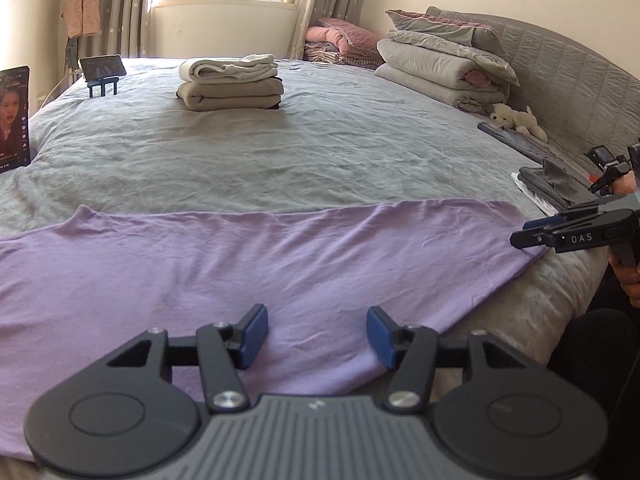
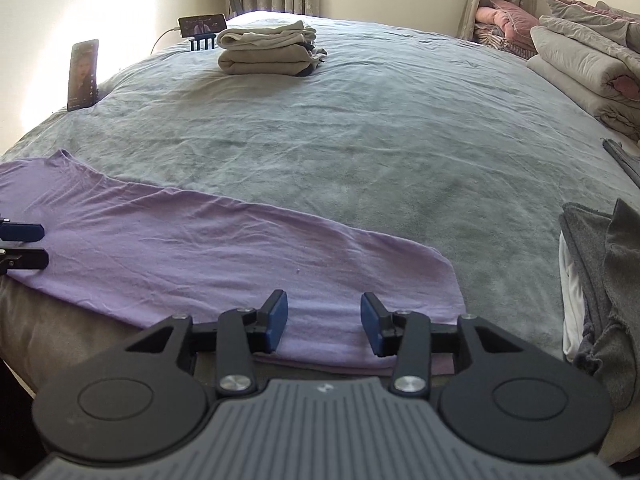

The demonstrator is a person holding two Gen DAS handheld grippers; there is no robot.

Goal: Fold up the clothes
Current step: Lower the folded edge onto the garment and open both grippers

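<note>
A: The lilac jersey garment (image 1: 248, 264) lay spread as a long band along the near edge of the grey-green bedspread (image 1: 320, 148), its long axis running side to side across both views.

B: And the left gripper (image 1: 317, 330) hovered over the near hem, blue pads (image 1: 256, 330) apart, nothing pinched between them. Released, I'd have said.

A: Same for the right gripper (image 2: 324, 326): jaws parted over the cloth's right-hand end, pads clear of the fabric as far as one could tell.

B: So each gripper sat at its own stretch of the near hem, the cloth running away from both toward the far side of the bed. The right was the nearer to the squared-off right corner; the left stood nearer the middle.

A: My guess was a fold away from the person, near edge lifted over to the far edge.

B: The left camera showed what the right couldn't: the right gripper (image 1: 520, 236) side-on at the cloth's end, with a hand behind it, plus a white plush dog (image 1: 520, 118) by the padded headboard.

A: The right view gave the garment's far-left corner, curling up, and the left gripper's tips at the frame edge. Both showed the stack of folded beige clothes (image 2: 266, 50) well apart, across the bed.
</note>
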